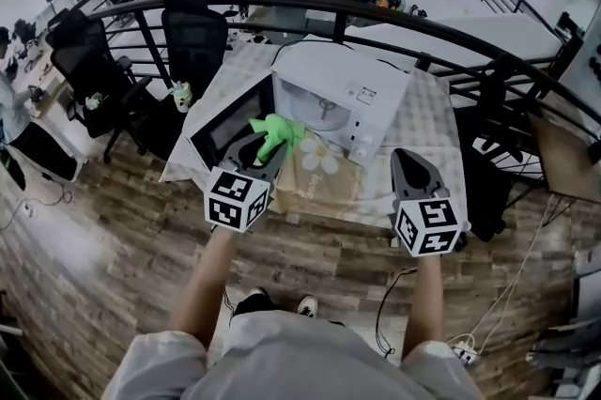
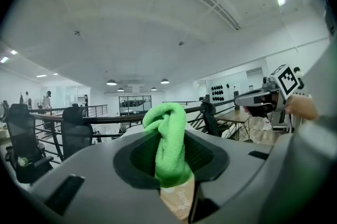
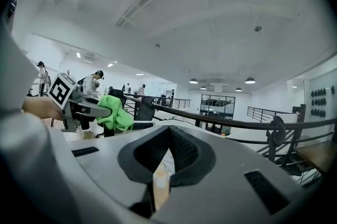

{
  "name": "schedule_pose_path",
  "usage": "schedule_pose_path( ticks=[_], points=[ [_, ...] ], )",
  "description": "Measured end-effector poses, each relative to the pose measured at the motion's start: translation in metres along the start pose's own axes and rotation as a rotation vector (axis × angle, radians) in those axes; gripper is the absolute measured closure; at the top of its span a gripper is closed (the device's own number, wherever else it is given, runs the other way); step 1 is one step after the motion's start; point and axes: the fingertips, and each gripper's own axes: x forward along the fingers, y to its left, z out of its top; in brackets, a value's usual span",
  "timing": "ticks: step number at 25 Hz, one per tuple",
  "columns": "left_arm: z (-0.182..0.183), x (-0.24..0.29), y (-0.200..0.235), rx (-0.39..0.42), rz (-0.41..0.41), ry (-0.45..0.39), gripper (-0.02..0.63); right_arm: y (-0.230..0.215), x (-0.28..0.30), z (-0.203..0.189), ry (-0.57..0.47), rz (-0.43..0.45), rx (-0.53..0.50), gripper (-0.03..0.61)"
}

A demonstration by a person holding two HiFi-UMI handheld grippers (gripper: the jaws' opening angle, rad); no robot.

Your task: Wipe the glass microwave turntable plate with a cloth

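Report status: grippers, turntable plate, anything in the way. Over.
Left gripper shut on green cloth. Right gripper shut, empty. Microwave door open, plate inside barely visible, cloth not yet on it. Path looks clear.

cloth-covered table point(image 1: 430, 126) | on it: white microwave point(image 1: 352, 93); tan sheet point(image 1: 319, 177), possibly paper
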Motion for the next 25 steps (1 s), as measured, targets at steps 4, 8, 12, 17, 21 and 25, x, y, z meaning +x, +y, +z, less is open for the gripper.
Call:
schedule_pose_path(
  ticks=[4,8,12,17,21,25],
  points=[
    [-0.016,0.023,0.015,-0.035,-0.015,0.033,0.488,0.000,0.020,-0.007,0.007,-0.006,0.031,0.565],
    [-0.036,0.052,0.039,-0.072,-0.048,0.058,0.488,0.005,0.053,-0.018,0.045,-0.028,0.063,0.566],
    [-0.059,0.091,0.071,-0.070,-0.066,0.106,0.488,0.018,0.092,-0.035,0.111,-0.045,0.057,0.566],
    [-0.081,0.142,0.101,-0.058,-0.144,0.131,0.488,0.026,0.140,-0.051,0.172,-0.090,0.066,0.566],
    [-0.101,0.186,0.115,-0.088,-0.210,0.117,0.486,0.027,0.168,-0.080,0.221,-0.122,0.091,0.566],
    [-0.130,0.226,0.124,-0.057,-0.218,0.116,0.488,0.026,0.191,-0.107,0.229,-0.097,0.189,0.563]
  ],
)
